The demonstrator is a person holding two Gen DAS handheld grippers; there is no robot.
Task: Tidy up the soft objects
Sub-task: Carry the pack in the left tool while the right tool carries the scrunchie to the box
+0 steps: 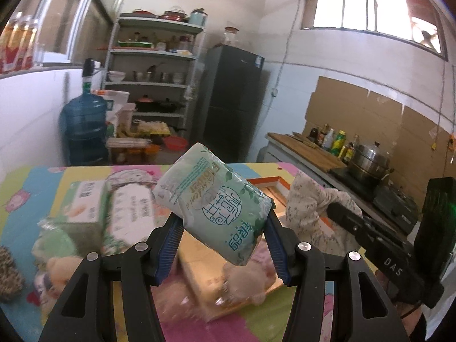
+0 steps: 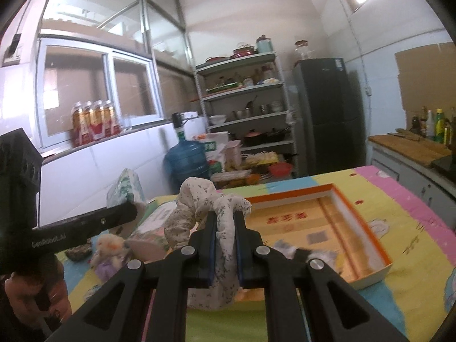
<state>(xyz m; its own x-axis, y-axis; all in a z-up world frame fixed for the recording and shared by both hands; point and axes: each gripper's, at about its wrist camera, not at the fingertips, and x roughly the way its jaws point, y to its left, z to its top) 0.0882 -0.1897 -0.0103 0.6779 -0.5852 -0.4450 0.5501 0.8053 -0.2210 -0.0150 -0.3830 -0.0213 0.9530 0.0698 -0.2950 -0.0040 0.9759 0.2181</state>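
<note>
My left gripper [image 1: 223,222] is shut on a green tissue pack [image 1: 213,202] and holds it tilted above the table; the pack also shows in the right wrist view [image 2: 125,188]. My right gripper [image 2: 225,228] is shut on a floral cloth toy [image 2: 199,208], lifted above the table; it shows at the right in the left wrist view [image 1: 307,208]. An orange-rimmed shallow box [image 2: 367,228] lies on the colourful table mat [image 2: 413,228], right of the right gripper. Small plush toys [image 2: 109,250] lie on the mat at the left.
Boxed tissue packs [image 1: 125,211], a yellow box [image 1: 205,273] and a plush toy [image 1: 248,282] lie under the left gripper. A spiky ball [image 1: 8,273] sits at the mat's left edge. A counter with bottles and a steel pot [image 1: 367,162] runs along the right.
</note>
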